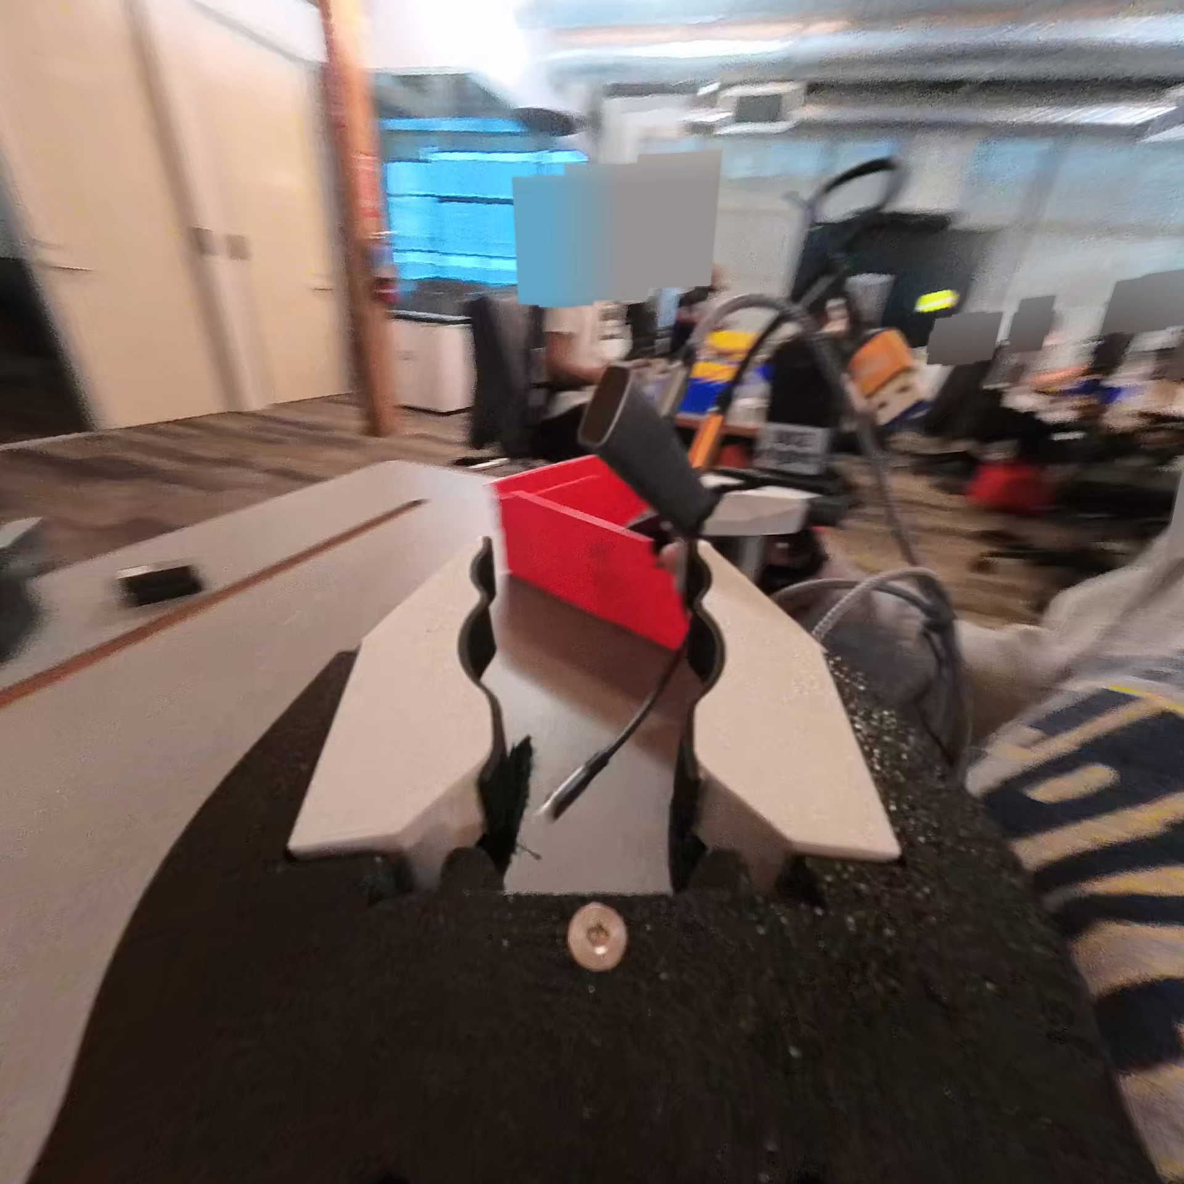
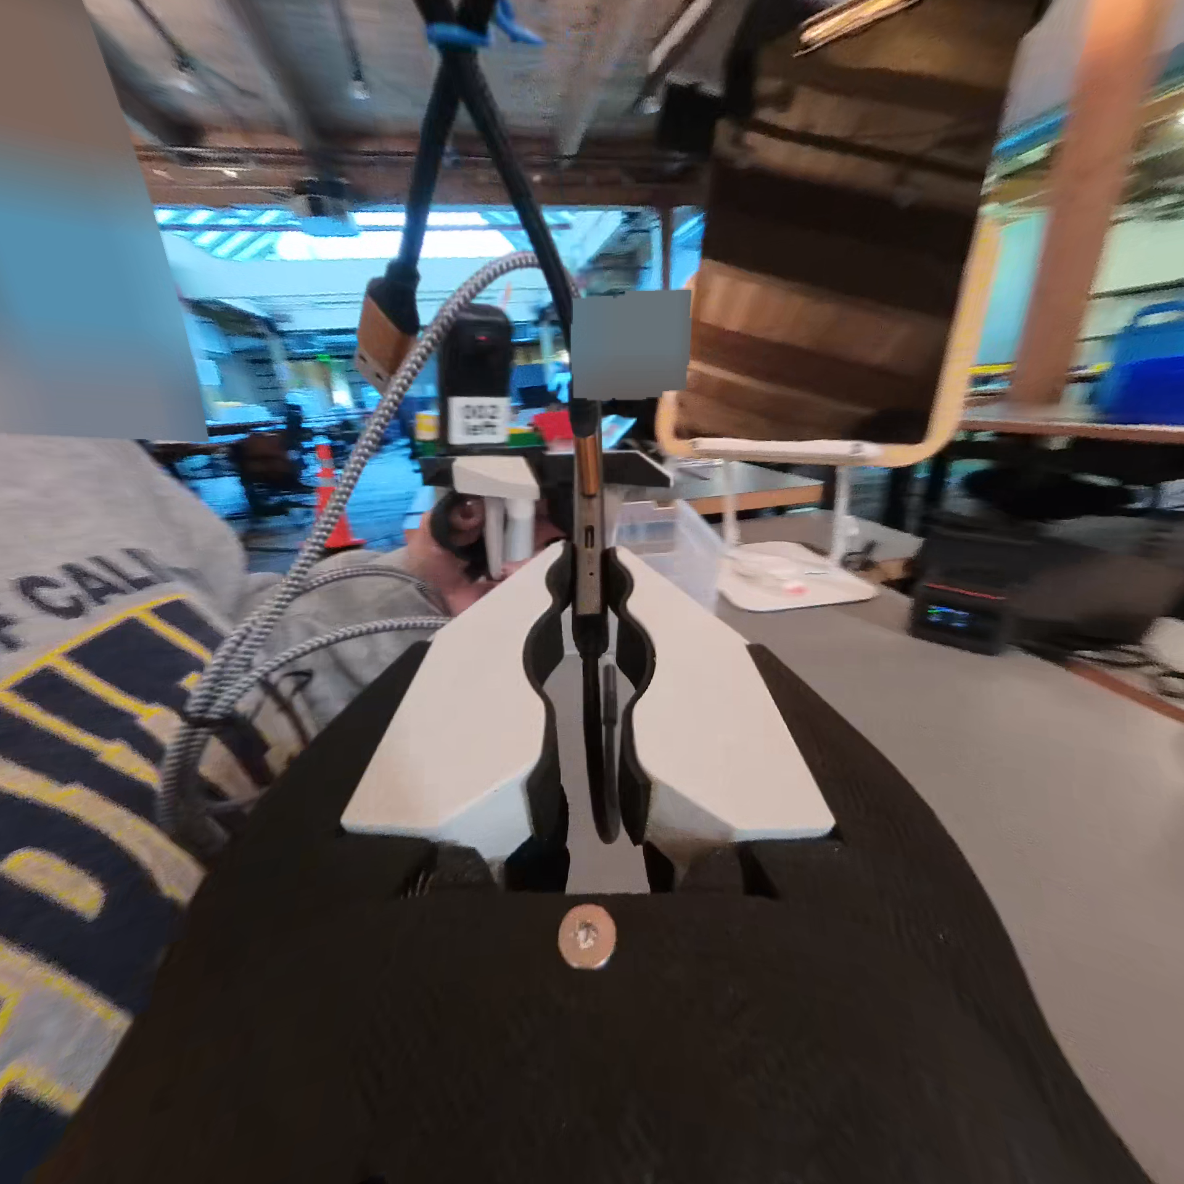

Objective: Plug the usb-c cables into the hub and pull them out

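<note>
In the right wrist view my right gripper [image 2: 591,576] is shut on the thin grey hub [image 2: 588,512], which stands upright edge-on between the fingertips. The hub's own short black lead [image 2: 592,737] loops down between the fingers. A black cable [image 2: 512,192] runs up from the hub's top. A brown-tipped plug [image 2: 384,339] hangs free, and a braided cable [image 2: 359,480] arcs to the left. My left gripper [image 2: 506,506] shows beyond the hub. In the left wrist view my left gripper [image 1: 596,564] is open, and the hub [image 1: 647,461] tilts above its right fingertip with its lead [image 1: 615,737] dangling between the fingers.
A red bin [image 1: 576,564] and a small black block [image 1: 157,580] sit on the white table [image 1: 192,641]. A person's grey sweater [image 2: 96,641] is close on one side. A white stand [image 2: 794,576], a clear box [image 2: 679,544] and a black device [image 2: 954,615] are on the grey table [image 2: 961,737]. The grippers' ends are close to 6 cm from one another.
</note>
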Motion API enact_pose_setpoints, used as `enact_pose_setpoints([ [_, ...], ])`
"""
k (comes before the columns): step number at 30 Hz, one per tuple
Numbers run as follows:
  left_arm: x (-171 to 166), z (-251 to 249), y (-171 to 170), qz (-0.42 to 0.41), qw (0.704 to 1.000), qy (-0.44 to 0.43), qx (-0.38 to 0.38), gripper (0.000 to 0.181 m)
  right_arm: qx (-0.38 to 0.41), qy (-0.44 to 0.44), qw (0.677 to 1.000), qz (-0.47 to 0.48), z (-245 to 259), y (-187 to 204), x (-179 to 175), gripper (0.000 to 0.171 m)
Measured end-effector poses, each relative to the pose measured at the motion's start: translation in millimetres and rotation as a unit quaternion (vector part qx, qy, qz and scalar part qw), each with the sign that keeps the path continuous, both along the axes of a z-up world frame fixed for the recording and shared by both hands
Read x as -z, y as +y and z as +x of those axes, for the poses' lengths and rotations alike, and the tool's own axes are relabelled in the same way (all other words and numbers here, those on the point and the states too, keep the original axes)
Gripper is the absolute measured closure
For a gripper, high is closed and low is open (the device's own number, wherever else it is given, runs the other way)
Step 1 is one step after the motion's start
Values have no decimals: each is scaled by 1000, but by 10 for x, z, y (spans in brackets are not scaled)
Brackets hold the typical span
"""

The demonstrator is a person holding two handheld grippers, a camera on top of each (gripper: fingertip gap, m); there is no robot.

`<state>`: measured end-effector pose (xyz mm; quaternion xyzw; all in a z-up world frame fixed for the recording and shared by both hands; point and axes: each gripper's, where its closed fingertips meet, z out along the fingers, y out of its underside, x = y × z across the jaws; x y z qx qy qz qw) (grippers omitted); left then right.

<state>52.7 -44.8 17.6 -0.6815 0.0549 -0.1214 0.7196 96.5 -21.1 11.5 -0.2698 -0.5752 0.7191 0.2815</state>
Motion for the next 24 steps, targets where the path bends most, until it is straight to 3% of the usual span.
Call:
enact_pose_setpoints([
  [4, 22, 317, -17, 11, 995, 5, 101, 154, -68, -27, 997, 4, 64, -172, 93, 163],
  [5, 35, 388, -34, 12, 992, 13, 122, 169, -75, -30, 997, 9, 63, -201, 123, 163],
  [8, 59, 386, -34, 7, 992, 11, 124, 173, -58, -45, 997, -14, -16, -165, 146, 159],
  [9, 80, 341, -15, 3, 994, 14, 108, 173, -28, -59, 998, -15, -82, -103, 175, 154],
  [11, 159, 120, 26, -15, 998, 48, 26, 174, 39, -91, 995, -7, -133, 98, 192, 128],
  [13, 272, -129, -2, -46, 989, 125, -66, 174, 124, -96, 987, 22, -79, 372, 148, 123],
  [17, 472, -388, -57, -106, 914, 344, -189, 174, 272, -34, 952, 134, 90, 685, -53, 123],
  [20, 723, -394, 8, -153, 856, 453, -195, 173, 220, 0, 931, 292, 15, 168, 147, 122],
  [23, 928, -284, 71, -163, 820, 525, -162, 173, 215, 38, 847, 484, -215, -19, 599, 132],
  [24, 981, -261, 78, -168, 808, 542, -156, 173, 195, 47, 836, 511, -256, -91, 721, 138],
])
